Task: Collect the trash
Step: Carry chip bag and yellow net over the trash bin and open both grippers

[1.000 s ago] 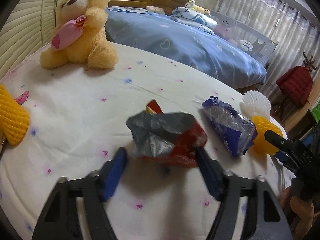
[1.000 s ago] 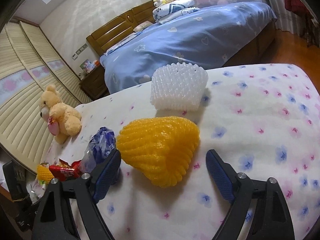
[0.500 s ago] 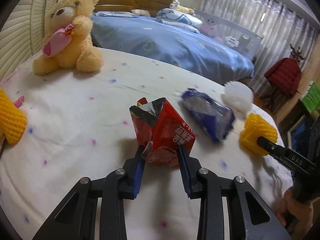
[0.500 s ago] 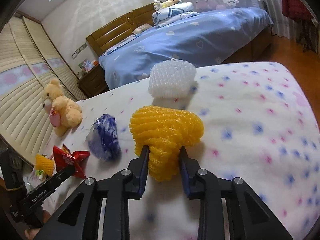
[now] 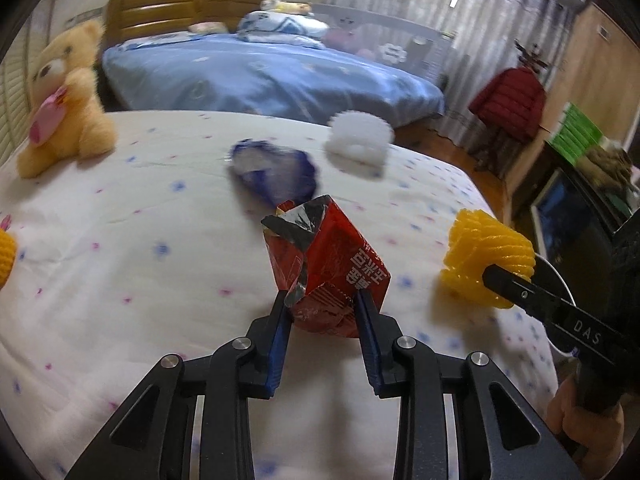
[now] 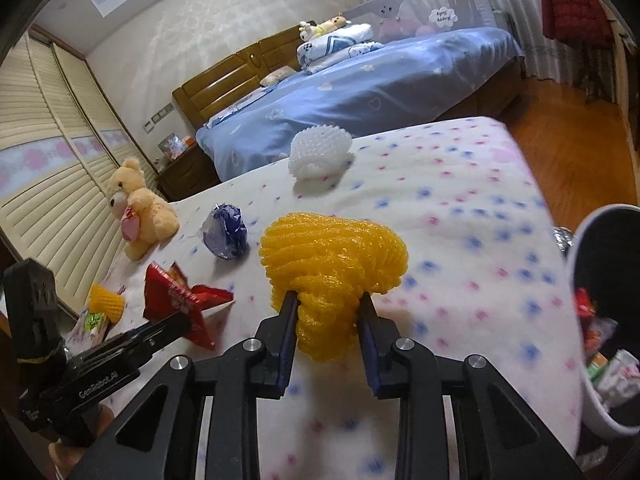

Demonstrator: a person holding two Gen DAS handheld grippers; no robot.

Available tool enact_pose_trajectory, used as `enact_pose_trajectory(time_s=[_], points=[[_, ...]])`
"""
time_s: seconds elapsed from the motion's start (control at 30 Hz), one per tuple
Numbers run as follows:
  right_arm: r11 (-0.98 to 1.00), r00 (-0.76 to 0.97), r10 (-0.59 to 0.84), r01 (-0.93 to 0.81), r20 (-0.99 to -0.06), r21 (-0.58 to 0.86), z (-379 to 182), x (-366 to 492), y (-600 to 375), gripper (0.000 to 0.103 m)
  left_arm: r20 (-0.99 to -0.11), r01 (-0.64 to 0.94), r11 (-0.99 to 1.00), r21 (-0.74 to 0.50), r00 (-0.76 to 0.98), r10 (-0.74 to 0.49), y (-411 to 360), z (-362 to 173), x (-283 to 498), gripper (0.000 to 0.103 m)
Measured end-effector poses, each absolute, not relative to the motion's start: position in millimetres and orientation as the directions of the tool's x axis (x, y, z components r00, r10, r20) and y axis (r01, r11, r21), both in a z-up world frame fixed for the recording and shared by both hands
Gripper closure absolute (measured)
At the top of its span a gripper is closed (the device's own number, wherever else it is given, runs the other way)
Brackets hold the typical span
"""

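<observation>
Above flowered bedspread (image 5: 120, 264), both tools angled downward: left tool (image 5: 322, 308) clamping red wrapper (image 5: 332, 264), right tool (image 6: 326, 312) clamping yellow net (image 6: 332, 256).

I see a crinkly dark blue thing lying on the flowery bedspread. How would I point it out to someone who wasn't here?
On the white flowered bedspread, look between the teddy bear and the white foam net. The blue wrapper lies there, the only dark blue, shiny, crumpled piece.

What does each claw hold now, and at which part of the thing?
The left claw pinches the red snack wrapper at its crumpled lower end. The right claw squeezes the yellow foam net at its narrow lower end.
</observation>
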State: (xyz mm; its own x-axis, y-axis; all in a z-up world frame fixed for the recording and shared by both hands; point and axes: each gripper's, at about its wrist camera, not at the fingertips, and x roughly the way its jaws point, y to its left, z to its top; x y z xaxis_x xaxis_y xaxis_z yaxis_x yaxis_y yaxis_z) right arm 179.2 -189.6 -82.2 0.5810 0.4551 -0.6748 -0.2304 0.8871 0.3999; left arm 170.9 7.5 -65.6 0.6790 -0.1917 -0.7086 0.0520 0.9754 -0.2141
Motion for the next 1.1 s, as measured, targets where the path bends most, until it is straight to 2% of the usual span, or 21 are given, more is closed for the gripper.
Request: enact_pose_trajectory(time_s=[1.1], points=[[0.936, 0.694, 0.277, -0.039, -0.664, 0.35, -63.8, 100.4, -306.3, 0.074, -0.732, 0.321, 0.939, -0.126, 0.609, -0.307, -116.6, -61.2, 154.2, 0.072]])
